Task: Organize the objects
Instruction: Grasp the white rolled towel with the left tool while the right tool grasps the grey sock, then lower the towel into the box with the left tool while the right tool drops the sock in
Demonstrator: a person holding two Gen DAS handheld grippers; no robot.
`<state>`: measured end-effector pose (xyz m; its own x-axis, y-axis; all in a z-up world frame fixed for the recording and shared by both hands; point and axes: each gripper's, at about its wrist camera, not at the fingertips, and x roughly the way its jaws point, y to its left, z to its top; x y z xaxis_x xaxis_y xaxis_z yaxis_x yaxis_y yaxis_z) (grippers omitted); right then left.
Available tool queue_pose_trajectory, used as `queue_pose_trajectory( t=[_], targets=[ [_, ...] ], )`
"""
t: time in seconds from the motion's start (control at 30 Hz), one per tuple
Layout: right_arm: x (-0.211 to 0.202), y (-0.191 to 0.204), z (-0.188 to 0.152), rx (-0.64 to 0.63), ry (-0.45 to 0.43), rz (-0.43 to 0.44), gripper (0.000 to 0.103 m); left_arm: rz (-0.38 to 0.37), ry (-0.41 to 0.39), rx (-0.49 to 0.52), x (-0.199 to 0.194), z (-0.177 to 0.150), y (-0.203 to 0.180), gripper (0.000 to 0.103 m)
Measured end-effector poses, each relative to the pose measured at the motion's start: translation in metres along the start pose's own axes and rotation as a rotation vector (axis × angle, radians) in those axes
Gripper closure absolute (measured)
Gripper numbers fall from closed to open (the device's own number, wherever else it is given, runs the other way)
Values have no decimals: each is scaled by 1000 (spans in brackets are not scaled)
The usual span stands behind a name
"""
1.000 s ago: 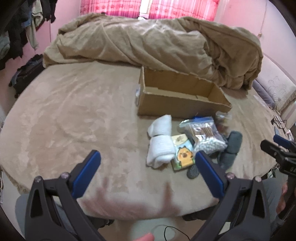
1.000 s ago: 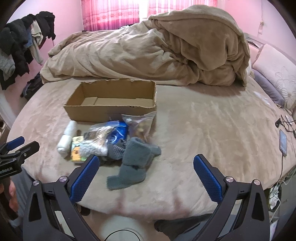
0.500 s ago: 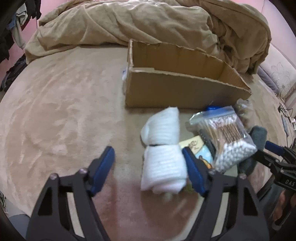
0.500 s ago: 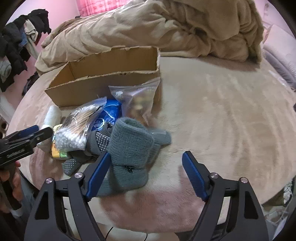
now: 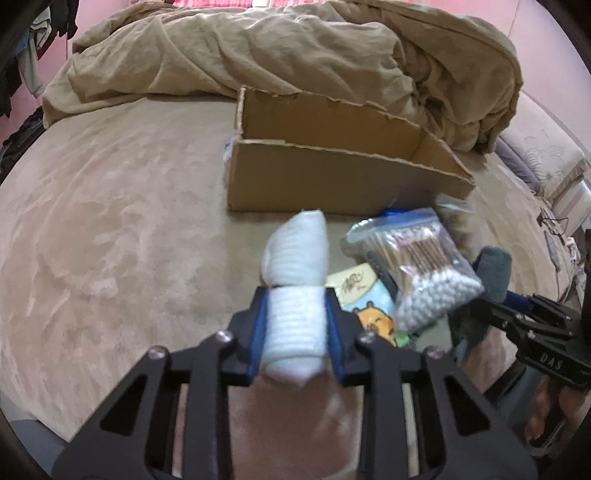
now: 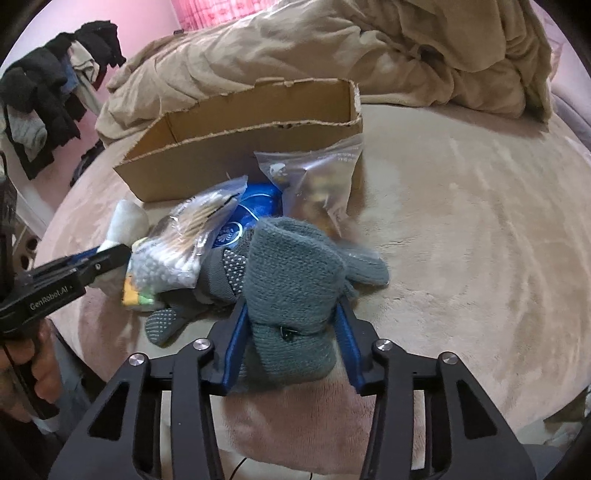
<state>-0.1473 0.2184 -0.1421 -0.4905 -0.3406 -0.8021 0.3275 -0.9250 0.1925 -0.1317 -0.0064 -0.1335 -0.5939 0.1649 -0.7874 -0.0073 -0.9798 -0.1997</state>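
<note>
Soft, pink-tinted daylight enters from the curtained window [image 6: 221, 14] at the top of both frames, leaving the rumpled duvet [image 5: 295, 59] evenly lit. Fisheye distortion bows the bed's edges, with black vignetting in the corners. Motion blur smears the bag of cotton swabs [image 5: 413, 273] and the grey sock [image 6: 291, 291]; shadows are faint.

Left tool [image 5: 295, 325] closed around white roll [image 5: 295, 288], right tool [image 6: 291, 332] closed around grey sock [image 6: 295, 295]
</note>
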Motion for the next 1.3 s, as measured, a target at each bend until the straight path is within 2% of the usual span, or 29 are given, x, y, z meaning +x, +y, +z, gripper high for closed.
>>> queue_pose_trajectory(
  t=[0.17, 0.33, 0.57, 0.73, 0.93, 1.13, 1.3],
  targets=[
    [-21, 4, 0, -10, -32, -8, 57, -27, -29, -18, -28, -4, 0, 74],
    [-52, 4, 10, -3, -84, -9, 57, -42, -76, -33, -62, 7, -3, 74],
    [-97, 12, 43, -26, -177, -3, 57, -70, -138, -55, -109, 46, -16, 74],
    [-119, 16, 69, -50, -233, -7, 57, -62, -194, -5, -132, 77, -31, 73],
    [-118, 17, 109, -98, -276, -19, 57, -79, -217, 39, -124, 111, -47, 73],
    [-90, 9, 142, -116, -287, -27, 57, -93, -207, 33, -85, 137, -51, 73],
    [-57, 2, 162, -134, -272, -58, 57, -78, -126, 42, -33, 144, -57, 73]
  ],
)
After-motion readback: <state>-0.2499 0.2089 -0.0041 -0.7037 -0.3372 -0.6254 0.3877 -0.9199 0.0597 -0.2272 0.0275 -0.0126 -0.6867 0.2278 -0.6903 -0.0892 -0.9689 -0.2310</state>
